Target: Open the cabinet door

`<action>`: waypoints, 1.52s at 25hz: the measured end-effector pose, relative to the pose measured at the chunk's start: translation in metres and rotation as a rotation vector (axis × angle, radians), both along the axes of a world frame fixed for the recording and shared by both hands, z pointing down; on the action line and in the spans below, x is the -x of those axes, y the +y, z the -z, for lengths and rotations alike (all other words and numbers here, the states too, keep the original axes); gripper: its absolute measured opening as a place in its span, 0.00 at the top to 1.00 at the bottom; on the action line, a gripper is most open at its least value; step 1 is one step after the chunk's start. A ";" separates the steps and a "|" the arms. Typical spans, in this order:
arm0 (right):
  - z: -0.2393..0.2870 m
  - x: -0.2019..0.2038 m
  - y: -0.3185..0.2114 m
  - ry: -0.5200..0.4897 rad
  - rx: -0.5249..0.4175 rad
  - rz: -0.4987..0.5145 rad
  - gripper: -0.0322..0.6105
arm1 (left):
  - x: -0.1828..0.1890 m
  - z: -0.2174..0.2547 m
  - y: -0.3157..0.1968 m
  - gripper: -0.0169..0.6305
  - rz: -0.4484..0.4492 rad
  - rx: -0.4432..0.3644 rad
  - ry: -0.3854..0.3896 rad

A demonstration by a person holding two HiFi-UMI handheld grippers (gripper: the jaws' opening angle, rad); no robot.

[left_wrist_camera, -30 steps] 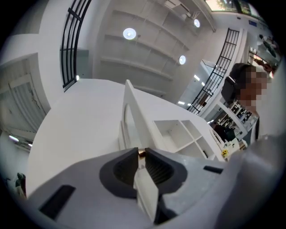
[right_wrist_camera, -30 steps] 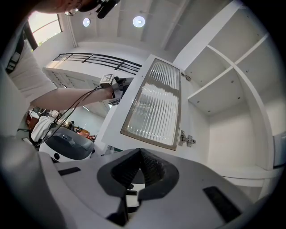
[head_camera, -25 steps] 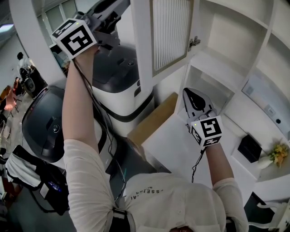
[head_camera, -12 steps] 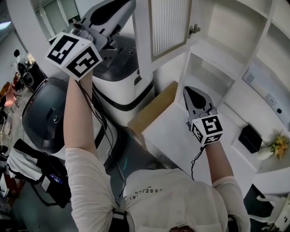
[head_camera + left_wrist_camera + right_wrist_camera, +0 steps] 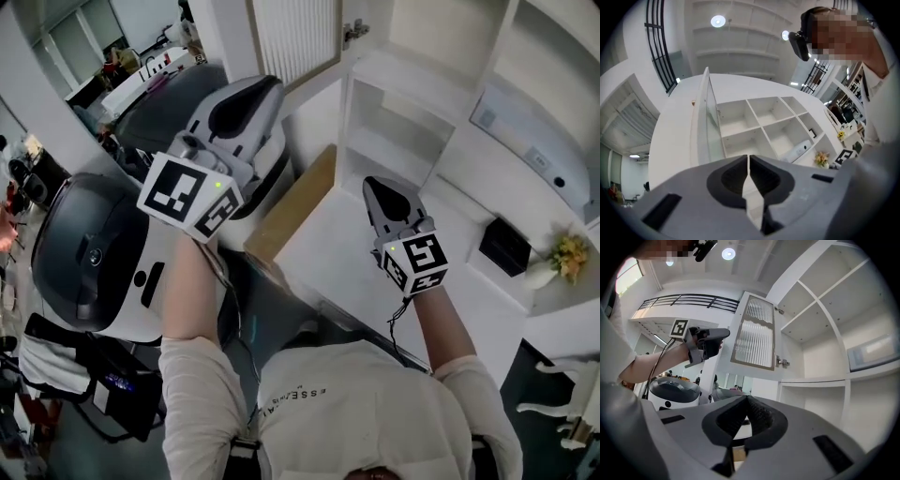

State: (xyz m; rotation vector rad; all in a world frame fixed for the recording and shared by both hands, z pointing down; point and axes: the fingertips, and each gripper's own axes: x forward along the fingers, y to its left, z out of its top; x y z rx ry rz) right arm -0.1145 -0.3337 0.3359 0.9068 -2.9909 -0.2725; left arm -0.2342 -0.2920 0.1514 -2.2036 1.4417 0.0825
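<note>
- Door (image 5: 295,37): a flat white frame around ribbed, frosted glass. It stands swung out from the cabinet (image 5: 412,122) at the top of the head view, hung on a metal hinge (image 5: 353,30) at its right edge.
- Cabinet: plain white, smooth boards forming square open compartments.
- Your left gripper (image 5: 264,86) is grey, with black ridged pads and a marker cube at the wrist. Its jaws have just been closing and now sit all but together, with nothing between them.
- Your left arm reaches up and forward. The gripper tip sits just beside the door's free lower corner, and whether it touches cannot be told.
- Your right gripper (image 5: 375,184) has its pads meeting at the tips and is empty. It points level towards the lower shelves, well apart from the door.
- A brown board (image 5: 295,202) leans between the two grippers.
- Rounded white-and-black machines (image 5: 94,253) crowd the left side, under your left arm.
- A black box (image 5: 506,246) and yellow flowers (image 5: 567,253) sit on the right-hand shelf.
</note>
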 end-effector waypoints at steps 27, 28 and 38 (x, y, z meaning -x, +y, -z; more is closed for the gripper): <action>-0.039 -0.112 -0.013 -0.020 -0.009 -0.289 0.93 | -0.132 -0.201 -0.049 0.97 -0.315 0.332 0.149; -0.040 -0.112 -0.012 -0.014 -0.010 -0.284 0.93 | -0.132 -0.198 -0.049 0.97 -0.316 0.323 0.153; -0.043 -0.109 -0.010 -0.003 -0.015 -0.287 0.93 | -0.125 -0.206 -0.064 0.97 -0.257 0.346 0.103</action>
